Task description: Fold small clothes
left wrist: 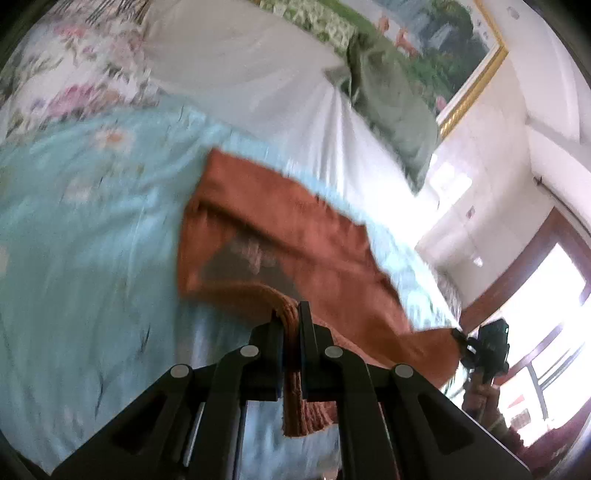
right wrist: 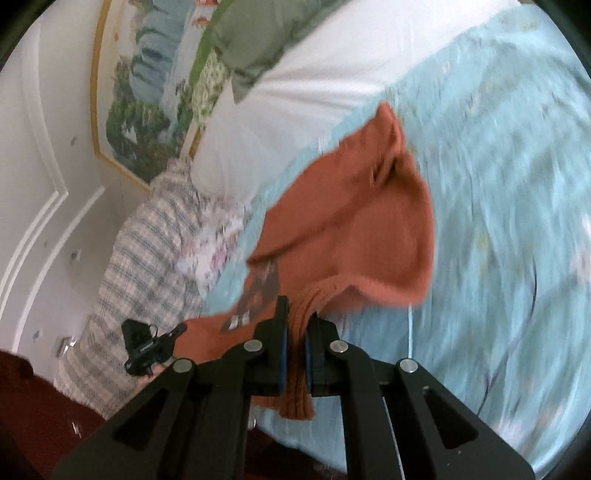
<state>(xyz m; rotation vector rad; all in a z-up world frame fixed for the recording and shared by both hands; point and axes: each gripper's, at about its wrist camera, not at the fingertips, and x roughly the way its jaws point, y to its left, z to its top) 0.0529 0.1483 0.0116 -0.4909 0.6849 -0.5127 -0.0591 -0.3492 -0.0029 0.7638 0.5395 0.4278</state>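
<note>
the left gripper has its jaws pinched tight on the ribbed hem of an orange sweater, with a short tail of the knit hanging down between the fingers. the right gripper grips another stretch of the same ribbed edge of the sweater, jaws closed on the bunched fabric. each gripper shows small and far off in the other's view, at the opposite end of the hem.

the sweater hangs stretched between the two grips, lifted partly off the bed, its body trailing over a pale blue quilt with a faint flower print. a dark patterned patch shows on the garment, though the motion blur makes its design hard to read.

beyond the quilt lies a white sheet, and on it a green pillow near the headboard. a gold-framed painting hangs on the wall behind. in the right view a plaid cloth lies bunched at the bed's edge.
</note>
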